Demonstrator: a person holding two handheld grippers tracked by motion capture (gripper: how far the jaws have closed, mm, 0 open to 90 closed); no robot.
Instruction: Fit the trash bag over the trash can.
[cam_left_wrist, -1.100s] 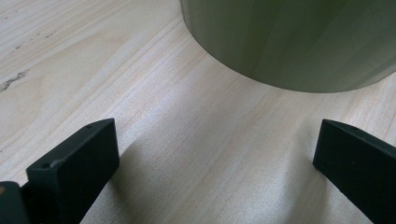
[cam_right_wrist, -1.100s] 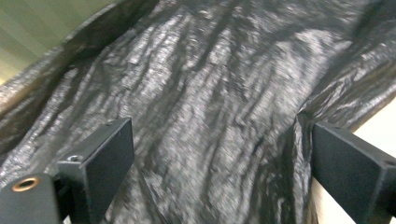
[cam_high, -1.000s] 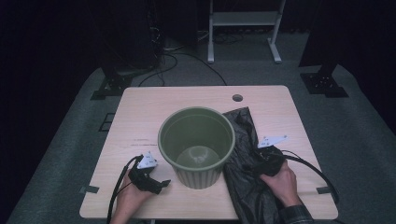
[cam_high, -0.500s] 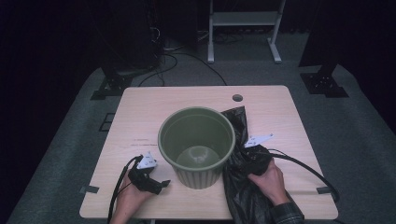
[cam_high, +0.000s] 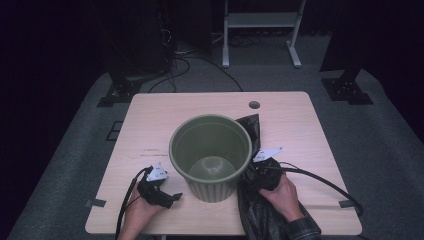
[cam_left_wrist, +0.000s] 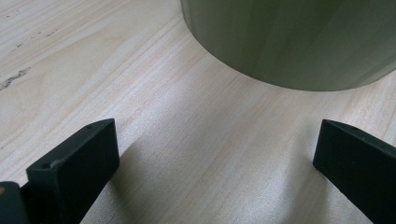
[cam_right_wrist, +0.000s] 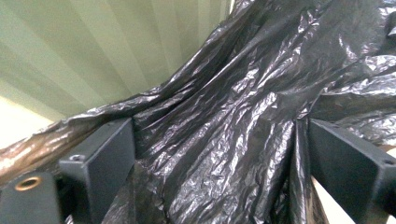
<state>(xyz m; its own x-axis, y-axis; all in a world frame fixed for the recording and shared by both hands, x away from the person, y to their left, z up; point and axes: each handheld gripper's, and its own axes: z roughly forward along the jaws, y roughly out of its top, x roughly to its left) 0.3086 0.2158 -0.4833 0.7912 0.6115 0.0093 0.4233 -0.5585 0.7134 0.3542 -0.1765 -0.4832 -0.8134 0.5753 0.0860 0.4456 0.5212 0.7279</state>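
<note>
A green ribbed bin (cam_high: 210, 189) stands upright and empty in the middle of the wooden table (cam_high: 150, 125). A crumpled black plastic bag (cam_high: 262, 215) lies against the bin's right side and runs down to the table's front edge. My right gripper (cam_high: 251, 175) rests on the bag close to the bin wall (cam_right_wrist: 93, 46). Its jaws stand wide, with bunched bag film (cam_right_wrist: 224, 116) lying between them and no squeeze visible. My left gripper (cam_high: 170, 199) sits low on the table at the front left, open and holding nothing, pointing at the bin's base (cam_left_wrist: 289, 42).
A round cable hole (cam_high: 254, 105) is in the table's far right part. Black cables (cam_high: 320, 177) trail from both grippers over the front edge. Beyond the table are a white frame (cam_high: 260, 30), dark stands and floor cables.
My right hand has slid its gripper leftward over the bag, closer to the bin. The left gripper has stayed where it was.
</note>
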